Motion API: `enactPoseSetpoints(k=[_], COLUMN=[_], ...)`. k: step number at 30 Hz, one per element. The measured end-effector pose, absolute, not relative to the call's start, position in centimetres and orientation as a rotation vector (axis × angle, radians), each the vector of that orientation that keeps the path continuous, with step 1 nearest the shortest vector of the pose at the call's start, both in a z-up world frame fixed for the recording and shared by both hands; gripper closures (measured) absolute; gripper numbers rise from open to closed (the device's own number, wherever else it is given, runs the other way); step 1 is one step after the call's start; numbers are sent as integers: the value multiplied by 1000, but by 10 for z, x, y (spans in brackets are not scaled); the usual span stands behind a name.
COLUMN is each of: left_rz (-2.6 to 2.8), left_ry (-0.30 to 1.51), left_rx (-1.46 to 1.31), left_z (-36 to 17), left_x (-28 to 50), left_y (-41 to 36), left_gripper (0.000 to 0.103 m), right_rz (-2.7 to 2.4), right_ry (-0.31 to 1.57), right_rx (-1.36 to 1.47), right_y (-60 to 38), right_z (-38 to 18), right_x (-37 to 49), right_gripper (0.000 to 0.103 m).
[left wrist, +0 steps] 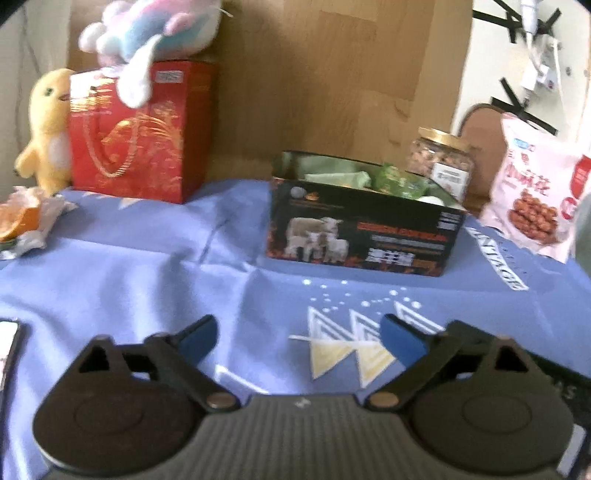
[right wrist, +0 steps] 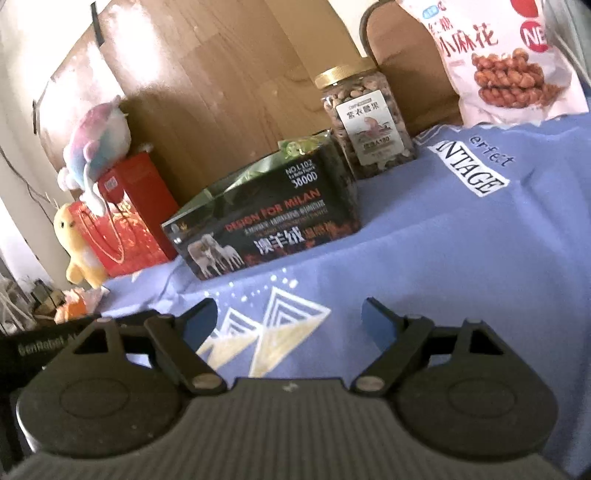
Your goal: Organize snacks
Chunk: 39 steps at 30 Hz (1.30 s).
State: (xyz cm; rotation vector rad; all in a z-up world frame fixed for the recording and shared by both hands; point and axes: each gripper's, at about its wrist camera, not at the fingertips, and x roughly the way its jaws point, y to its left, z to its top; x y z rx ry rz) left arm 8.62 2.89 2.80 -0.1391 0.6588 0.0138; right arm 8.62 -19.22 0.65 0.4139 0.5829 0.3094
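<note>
Both grippers, left gripper (left wrist: 299, 341) and right gripper (right wrist: 290, 319), hang spread and empty; the open box (left wrist: 364, 229) lies ahead, slightly right of the left one.

2 plush toys (left wrist: 48, 125), 2 boxes (left wrist: 354, 225), 1 jar (left wrist: 439, 162), 1 snack bag (left wrist: 535, 192).

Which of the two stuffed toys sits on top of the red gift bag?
The pastel pink-and-blue plush lies on top of the red gift bag; the yellow duck-like plush stands on the table beside that bag.
</note>
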Motion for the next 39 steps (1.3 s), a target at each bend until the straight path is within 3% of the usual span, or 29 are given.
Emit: enactPoseSetpoints(k=[2,8,39], left_rz=[36,89,107], left_ry=[648,641,635], left_rx=[-138,-98,-85], left_z=[27,22,-6], left_x=[83,79,84], left_y=[30,26,28], left_gripper=[0,0,0], right_rz=[313,337,389], right_ry=[548,496,534], right_rx=[407,354,399], right_y=[-192,-188,-191], right_z=[8,9,6], right_x=[81,72,77], right_gripper=[10,9,8])
